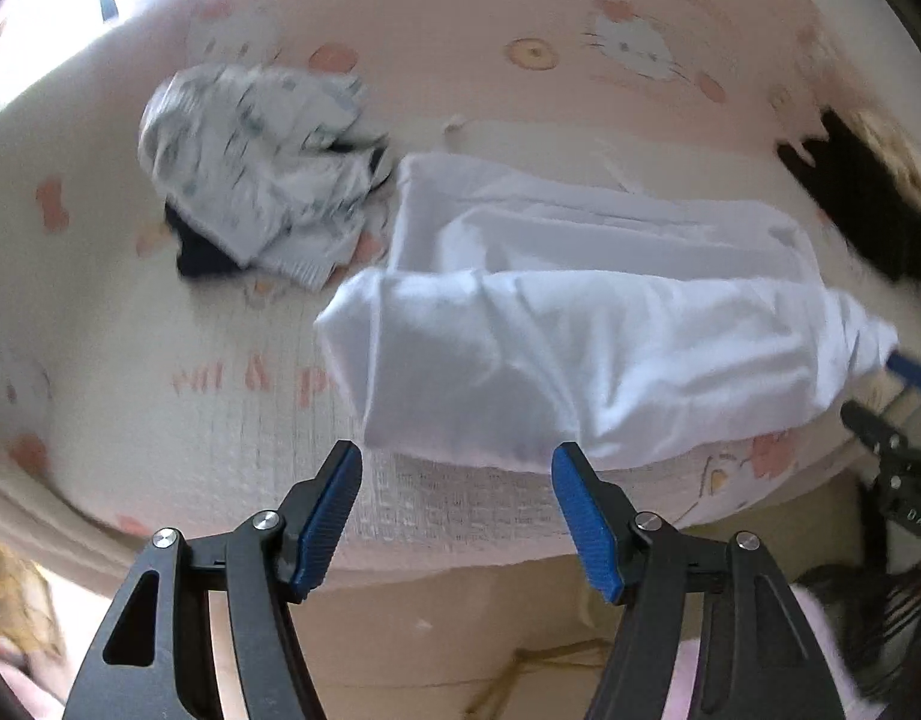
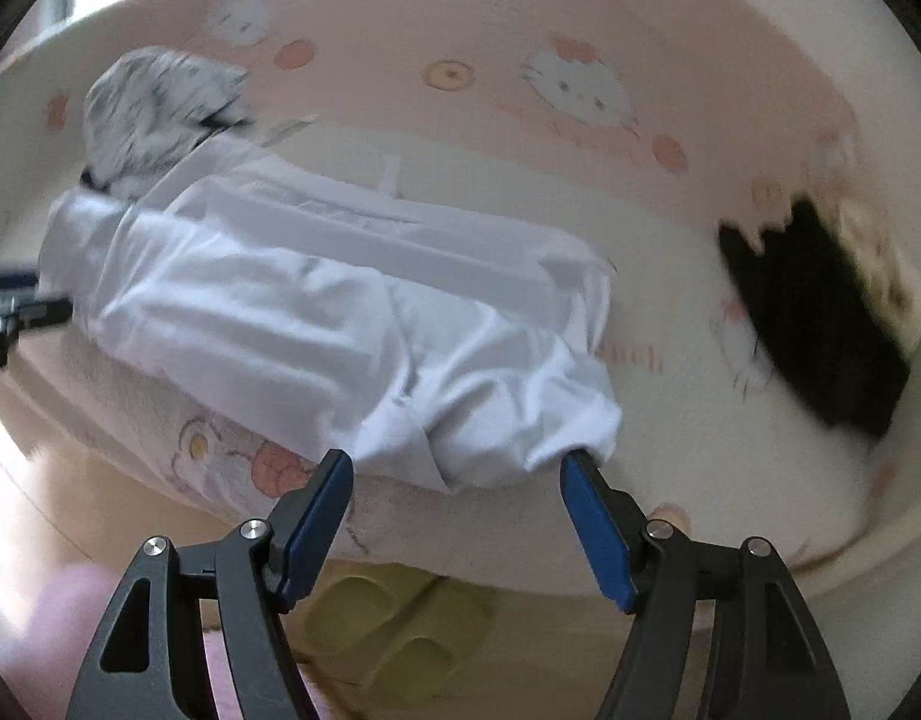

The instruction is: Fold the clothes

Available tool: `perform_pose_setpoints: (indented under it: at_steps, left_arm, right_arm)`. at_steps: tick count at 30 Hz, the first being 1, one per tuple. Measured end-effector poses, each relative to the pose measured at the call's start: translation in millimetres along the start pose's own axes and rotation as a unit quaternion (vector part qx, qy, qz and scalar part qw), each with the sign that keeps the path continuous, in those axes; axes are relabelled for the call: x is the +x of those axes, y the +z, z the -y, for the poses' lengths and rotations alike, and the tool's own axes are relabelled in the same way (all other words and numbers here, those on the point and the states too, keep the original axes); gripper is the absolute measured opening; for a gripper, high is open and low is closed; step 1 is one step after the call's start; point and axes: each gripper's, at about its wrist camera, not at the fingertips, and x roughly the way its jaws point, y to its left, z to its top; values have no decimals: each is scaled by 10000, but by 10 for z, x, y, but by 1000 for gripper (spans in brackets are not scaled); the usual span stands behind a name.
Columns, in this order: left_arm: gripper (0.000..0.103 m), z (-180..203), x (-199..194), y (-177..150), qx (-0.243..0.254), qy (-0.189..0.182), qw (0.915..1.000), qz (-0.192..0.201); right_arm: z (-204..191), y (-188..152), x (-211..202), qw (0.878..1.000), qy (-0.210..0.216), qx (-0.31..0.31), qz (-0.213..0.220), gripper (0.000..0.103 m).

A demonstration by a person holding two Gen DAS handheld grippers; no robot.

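while looking along the left gripper (image 1: pixel 457 459), seen with blue pads spread wide and nothing between them, only bare quilt below. just past the tips, one white cotton garment (image 1: pixel 580 324) lying on the pink and cream cartoon-print bedspread (image 1: pixel 160 396), near edge doubled over the far part; likely set down this way to keep the fold flat. beside it, up and to the left, one crumpled grey-and-white patterned garment (image 1: pixel 250 168) with a dark piece under it, probably waiting for its turn. far right, one black and cream plush object (image 1: pixel 868 198), blurred. at the right edge, part of the other tool, close to the garment's corner.

when turning to the right wrist view, right gripper (image 2: pixel 460 459) also wide apart, holding nothing; one blue pad (image 2: pixel 580 474) tip at the hem of the white cotton garment (image 2: pixel 316 312), cannot tell if touching. same patterned heap (image 2: pixel 154 108) up left, same black plush (image 2: pixel 820 312) at right. under the bed edge, two yellow-green slippers (image 2: pixel 394 618) on the floor. counted in all: two grippers, one white garment, one heap, one plush, two slippers.
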Motion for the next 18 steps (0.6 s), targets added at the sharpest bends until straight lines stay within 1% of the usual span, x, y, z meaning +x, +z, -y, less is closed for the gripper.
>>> perform_pose_setpoints:
  at_steps: [2,4,5,6,8,9,10,11,13,15,17,18]
  left_arm:
    - [64,89,-49,-10,328,180,9993,86]
    - [64,163,-102,-2,757,360,9961,276]
    - [64,220,-125,-20,1109,547,9915,402]
    - [64,289,-122,-46,1528,835,9833,526]
    - [64,421,-101,-114,2340,1404,9591,758]
    - [64,474,-99,-168,2718,1631,9444,869]
    - [64,522,-84,-231,3100,1818,9281,971]
    - [64,567,-63,-297,3480,1985,9100,1066]
    - [64,646,6,-436,4168,2400,8679,1241]
    - [64,691,100,-546,4662,2650,8343,1282]
    - [64,709,199,-622,5009,2783,8099,1256]
    - [64,719,246,-655,5165,2869,7971,1249]
  right_arm:
    - [-97,5,-29,9992,-162,-369,40,71]
    - [-163,-15,-91,9973,-315,-650,136,71]
    - [-180,-30,-136,9962,-376,-766,191,71]
    - [-194,-38,-159,9947,-471,-879,231,71]
    - [-221,-76,-195,9904,-703,-1156,285,71]
    - [-238,-97,-203,9877,-800,-1310,310,72]
    - [-259,-122,-195,9845,-867,-1489,331,72]
    - [-284,-149,-182,9807,-944,-1679,348,72]
    - [-355,-216,-127,9691,-1154,-2147,368,72]
    - [-433,-285,-67,9540,-1378,-2634,391,72]
    - [-509,-337,-10,9368,-1613,-3075,425,72]
    - [-537,-338,22,9306,-1706,-3209,426,72]
